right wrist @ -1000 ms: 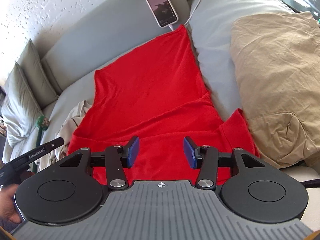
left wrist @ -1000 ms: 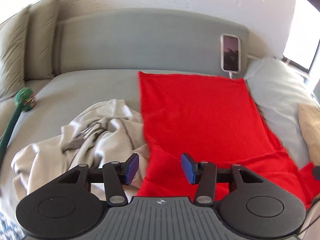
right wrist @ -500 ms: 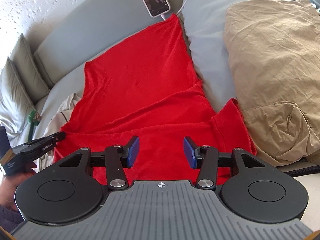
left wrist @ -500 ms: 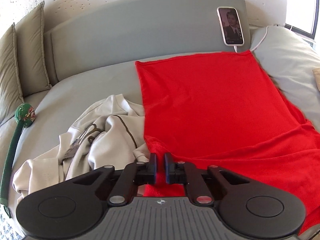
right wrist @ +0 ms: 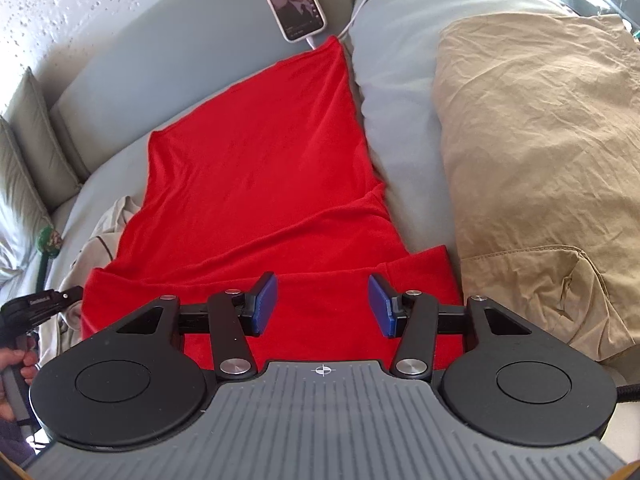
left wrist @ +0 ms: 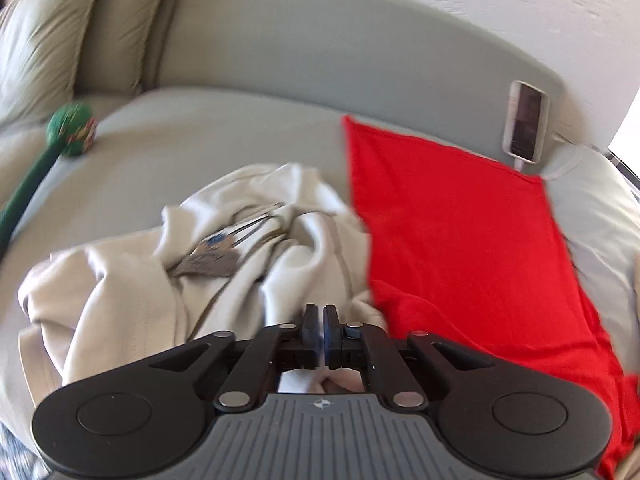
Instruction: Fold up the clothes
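Grey sofa (right wrist: pixel 168 68), textured white wall behind. Red shirt (right wrist: pixel 256 184) lies flat along the seat, its far corner at the backrest under a phone (right wrist: pixel 294 0) on a white cable; near end is folded over in layers, with a sleeve out to the right.

Right gripper (right wrist: pixel 322 306) hovers over that near end, blue pads spread, only red fabric showing under the gap, no contact visible.

Left gripper (left wrist: pixel 323 334) sits left of the shirt, over a crumpled cream garment (left wrist: pixel 132 292) that butts against the shirt's left edge. Its jaws are nearly pressed together, having just eased open a little. Through the thin slit between them only pale fabric shows; can't tell if any of it is pinched. Left view is blurred.

Green stick toy (left wrist: pixel 70 130) lies at the seat's far left by the cushions (left wrist: pixel 44 36). Grey pillow (right wrist: pixel 400 80) and tan cloth (right wrist: pixel 540 168) lie right of the shirt. A hand (right wrist: pixel 16 364) holds the left gripper's handle.
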A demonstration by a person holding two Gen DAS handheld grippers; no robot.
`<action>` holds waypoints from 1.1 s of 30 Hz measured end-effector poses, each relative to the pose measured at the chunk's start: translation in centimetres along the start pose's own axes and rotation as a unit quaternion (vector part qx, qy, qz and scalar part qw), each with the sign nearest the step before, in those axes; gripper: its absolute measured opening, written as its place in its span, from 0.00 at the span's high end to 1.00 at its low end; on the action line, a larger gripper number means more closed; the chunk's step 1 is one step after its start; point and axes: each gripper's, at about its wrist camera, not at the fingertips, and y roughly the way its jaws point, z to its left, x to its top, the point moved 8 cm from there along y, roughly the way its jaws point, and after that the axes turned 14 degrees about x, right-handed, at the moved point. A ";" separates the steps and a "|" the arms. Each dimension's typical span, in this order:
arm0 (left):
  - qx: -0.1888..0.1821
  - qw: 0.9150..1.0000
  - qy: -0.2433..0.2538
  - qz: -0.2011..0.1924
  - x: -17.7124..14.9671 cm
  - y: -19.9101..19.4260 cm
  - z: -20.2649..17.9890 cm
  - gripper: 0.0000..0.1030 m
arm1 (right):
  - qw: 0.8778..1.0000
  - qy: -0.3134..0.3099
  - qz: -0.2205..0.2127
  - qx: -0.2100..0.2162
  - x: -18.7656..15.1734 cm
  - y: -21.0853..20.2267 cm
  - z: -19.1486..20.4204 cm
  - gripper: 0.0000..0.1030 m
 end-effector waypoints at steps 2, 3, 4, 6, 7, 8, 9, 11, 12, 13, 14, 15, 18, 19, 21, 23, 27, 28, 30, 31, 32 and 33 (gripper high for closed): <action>-0.015 0.999 0.033 -0.023 -0.3 -1.6 -1.4 0.59 | 1.000 0.001 0.001 0.004 0.0 0.0 0.0 0.49; -0.024 0.998 0.048 -0.035 -0.5 -2.2 -2.1 0.58 | 1.000 0.001 0.002 0.005 -0.1 0.0 0.2 0.49; -0.032 0.996 0.062 -0.047 -0.6 -2.7 -2.8 0.58 | 1.000 0.000 0.003 0.006 -0.2 0.0 0.3 0.49; -0.047 0.992 0.094 -0.066 -1.0 -3.4 -4.2 0.58 | 1.000 -0.002 0.004 0.008 -0.4 0.1 0.8 0.49; -0.039 0.991 0.108 -0.064 -1.1 -3.0 -4.7 0.58 | 1.000 -0.004 0.006 0.010 -0.5 0.2 1.0 0.49; -0.026 0.991 0.116 -0.057 -1.2 -2.4 -5.0 0.60 | 1.000 -0.006 0.007 0.013 -0.6 0.2 1.3 0.49; -0.021 0.992 0.118 -0.047 -1.2 -1.6 -5.2 0.63 | 1.000 -0.007 0.009 0.015 -0.7 0.3 1.5 0.49; -0.023 0.994 0.107 -0.023 -1.2 -0.3 -5.3 0.69 | 1.000 -0.013 0.009 0.016 -0.9 0.3 1.9 0.49; -0.021 0.994 0.106 -0.017 -1.2 0.2 -5.4 0.71 | 1.000 -0.015 0.009 0.015 -1.0 0.2 2.0 0.49; -0.019 0.994 0.104 -0.011 -1.1 0.6 -5.4 0.73 | 1.000 -0.018 0.010 0.014 -1.1 0.2 2.0 0.49; -0.016 0.995 0.101 -0.012 -1.1 0.7 -5.3 0.87 | 1.000 -0.018 0.012 0.013 -1.2 0.2 1.9 0.49; -0.012 0.995 0.098 -0.013 -1.0 0.9 -5.2 0.90 | 1.000 -0.019 0.013 0.011 -1.3 0.1 1.8 0.49; -0.016 0.997 0.072 -0.022 -0.7 0.5 -4.3 0.91 | 1.000 -0.015 0.015 0.008 -1.5 0.2 1.5 0.49; -0.025 0.999 0.043 -0.014 -0.7 0.8 -3.5 0.91 | 1.000 -0.012 0.012 0.008 -1.4 0.1 1.4 0.49; -0.045 0.999 -0.023 0.010 -0.6 1.8 -1.7 0.91 | 1.000 -0.010 0.007 0.008 -1.3 0.0 1.3 0.49; -0.070 0.993 -0.086 0.042 -1.0 3.2 0.0 0.91 | 1.000 -0.014 0.007 0.007 -1.1 0.0 1.4 0.49; -0.090 0.987 -0.116 0.066 -1.4 4.1 0.4 0.87 | 1.000 -0.022 0.001 0.004 -0.7 -0.3 1.5 0.49; -0.089 0.988 -0.111 0.064 -1.2 3.8 0.3 0.84 | 1.000 -0.021 -0.004 0.005 -0.4 -0.5 1.3 0.49; -0.074 0.992 -0.089 0.050 -0.7 2.3 0.3 0.72 | 1.000 -0.007 -0.020 0.011 0.6 -1.3 0.7 0.43; -0.058 0.995 -0.078 0.037 -0.4 1.2 0.4 0.69 | 0.999 0.005 -0.029 0.016 1.0 -1.9 0.3 0.41; -0.049 0.996 -0.065 0.024 -0.2 0.1 0.4 0.63 | 0.999 0.015 -0.037 0.020 1.5 -2.4 -0.2 0.41; -0.043 0.998 -0.051 0.013 0.0 -1.0 0.3 0.62 | 0.999 0.022 -0.041 0.023 1.8 -2.9 -0.6 0.41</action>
